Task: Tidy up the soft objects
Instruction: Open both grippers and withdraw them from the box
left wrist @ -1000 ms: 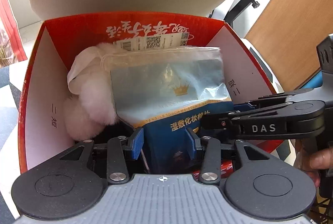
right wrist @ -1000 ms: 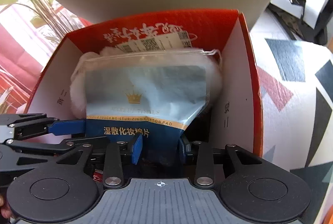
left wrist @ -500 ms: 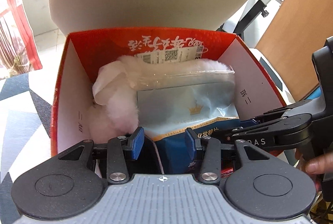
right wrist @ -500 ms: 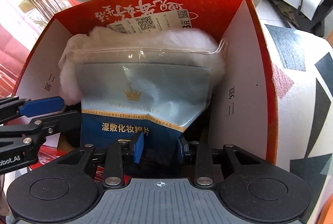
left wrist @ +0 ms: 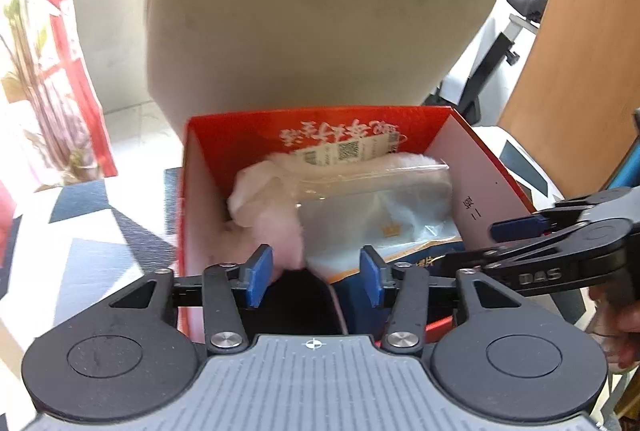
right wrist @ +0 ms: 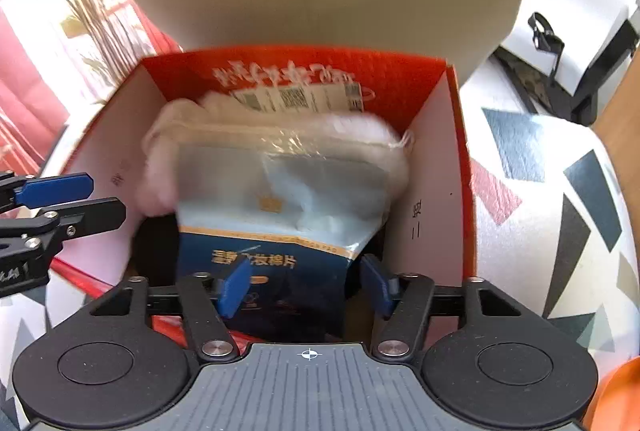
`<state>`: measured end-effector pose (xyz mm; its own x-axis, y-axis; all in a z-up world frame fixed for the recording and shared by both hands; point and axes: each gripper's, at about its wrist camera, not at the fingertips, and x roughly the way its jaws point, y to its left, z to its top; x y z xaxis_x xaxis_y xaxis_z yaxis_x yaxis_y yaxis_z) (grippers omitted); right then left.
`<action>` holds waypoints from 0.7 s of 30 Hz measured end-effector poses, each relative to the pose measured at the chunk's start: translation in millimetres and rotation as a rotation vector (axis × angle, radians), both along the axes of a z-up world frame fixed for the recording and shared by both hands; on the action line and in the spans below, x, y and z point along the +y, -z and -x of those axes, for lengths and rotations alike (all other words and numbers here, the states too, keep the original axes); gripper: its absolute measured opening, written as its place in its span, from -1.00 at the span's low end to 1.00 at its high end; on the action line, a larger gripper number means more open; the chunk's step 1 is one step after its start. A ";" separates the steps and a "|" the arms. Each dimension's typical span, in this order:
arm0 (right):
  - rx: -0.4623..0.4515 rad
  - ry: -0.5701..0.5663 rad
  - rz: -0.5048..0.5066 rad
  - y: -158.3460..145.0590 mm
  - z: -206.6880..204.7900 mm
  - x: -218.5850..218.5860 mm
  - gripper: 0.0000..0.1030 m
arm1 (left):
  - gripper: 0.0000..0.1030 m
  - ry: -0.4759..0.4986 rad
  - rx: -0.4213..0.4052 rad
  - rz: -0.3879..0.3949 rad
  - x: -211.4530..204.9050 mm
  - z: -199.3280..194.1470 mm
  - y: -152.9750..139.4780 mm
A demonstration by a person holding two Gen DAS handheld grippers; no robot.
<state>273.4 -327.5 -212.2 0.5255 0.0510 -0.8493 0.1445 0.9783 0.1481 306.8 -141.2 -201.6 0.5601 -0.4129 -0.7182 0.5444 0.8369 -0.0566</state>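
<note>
Cotton-pad pouch sat inside the red box, leaning on the pink plush. My right gripper had just been opening and stood released around its lower edge; my left gripper had just opened too, holding nothing. I judged the pouch might slump forward. The box walls crowded both sides; only above was free.
</note>
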 end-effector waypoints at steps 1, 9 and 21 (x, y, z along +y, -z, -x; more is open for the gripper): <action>-0.018 0.001 0.000 -4.1 5.2 0.6 0.33 | 0.17 -0.006 -0.013 -0.002 3.4 4.7 -2.8; -0.158 -0.024 0.032 -27.0 50.4 12.8 0.90 | 0.97 -0.061 -0.128 -0.015 30.0 42.5 -23.2; -0.271 -0.012 -0.002 -27.2 122.8 31.2 0.99 | 1.00 -0.103 -0.166 -0.001 71.7 91.9 -25.4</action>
<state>150.6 -296.3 -185.0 0.7327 0.0600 -0.6779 0.0878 0.9795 0.1816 215.0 -69.4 -176.2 0.7105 -0.3463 -0.6126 0.4576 0.8887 0.0283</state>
